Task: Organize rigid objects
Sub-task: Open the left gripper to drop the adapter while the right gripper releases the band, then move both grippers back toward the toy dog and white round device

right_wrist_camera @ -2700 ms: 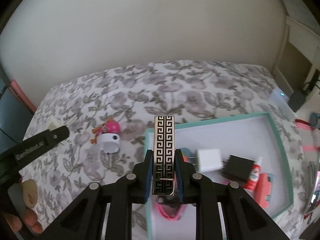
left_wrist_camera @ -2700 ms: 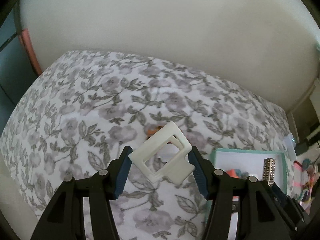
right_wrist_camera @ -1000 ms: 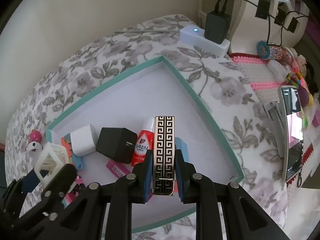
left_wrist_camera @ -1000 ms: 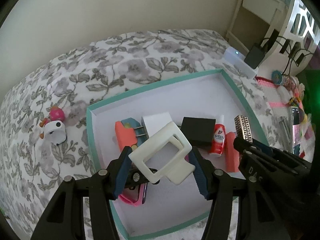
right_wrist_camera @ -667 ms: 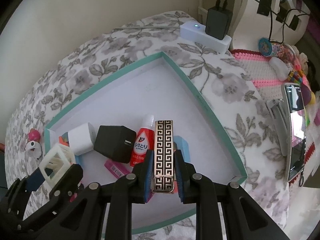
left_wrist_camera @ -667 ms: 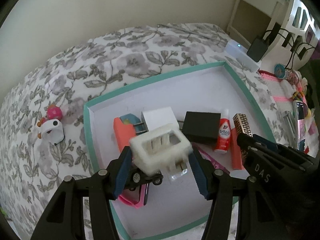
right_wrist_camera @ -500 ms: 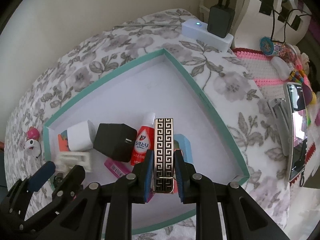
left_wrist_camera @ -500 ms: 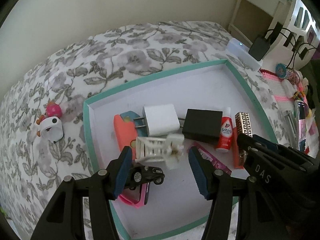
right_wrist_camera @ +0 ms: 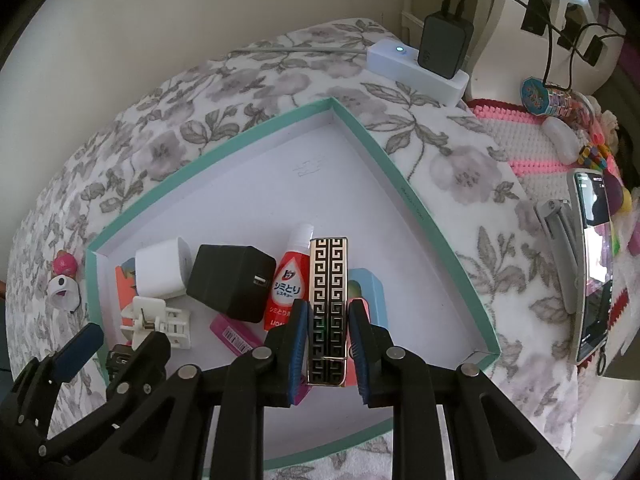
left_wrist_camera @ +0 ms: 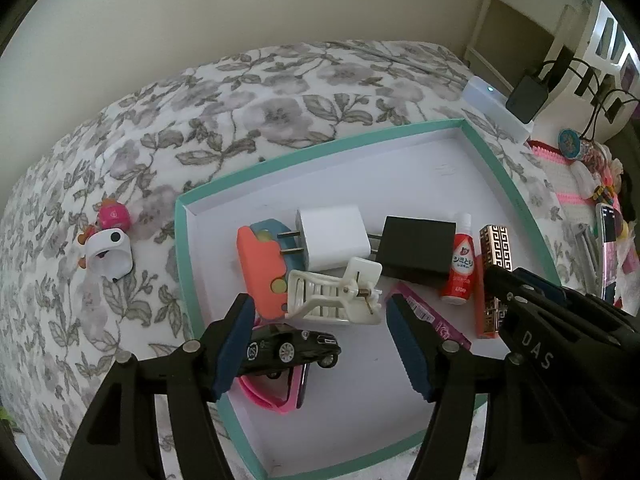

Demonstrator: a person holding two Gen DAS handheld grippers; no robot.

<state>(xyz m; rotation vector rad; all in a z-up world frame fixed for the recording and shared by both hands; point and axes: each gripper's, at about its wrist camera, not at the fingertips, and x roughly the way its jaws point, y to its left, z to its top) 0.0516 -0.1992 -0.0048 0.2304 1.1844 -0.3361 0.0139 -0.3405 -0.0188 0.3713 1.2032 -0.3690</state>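
Between the spread fingers of the left gripper [left_wrist_camera: 322, 344] lies a cream plastic clip [left_wrist_camera: 335, 294], flat on the floor of the teal-rimmed tray [left_wrist_camera: 320, 148]; the fingers stand wide apart and hold nothing. Just ahead of the clip sit a white plug adapter [left_wrist_camera: 334, 236] and a black charger block [left_wrist_camera: 416, 248], with an orange-and-blue case [left_wrist_camera: 260, 268] touching its left end and a black toy car [left_wrist_camera: 288, 346] lying over a pink band [left_wrist_camera: 268, 394] beneath the left finger. The right gripper [right_wrist_camera: 327, 344] stands at the tray's right part, its fingers parted a little on either side of the gold-and-black patterned case [right_wrist_camera: 328, 304], which lies along them beside the red stain-remover bottle [right_wrist_camera: 286, 284]; whether the pads touch it cannot be told (it appears to rest on the tray, partly over a blue-edged item). The step in hand is judged to be the release of both carried pieces into the tray. The next move probably calls for drawing both grippers straight back clear of the contents, then reaching toward the small pink-and-white toy [left_wrist_camera: 106, 246] lying on the floral bedspread [left_wrist_camera: 280, 112], well to the left of the left fingers. The patterned case is a slim rigid bar with a glossy Greek-key face, likely to slip under a light pinch.
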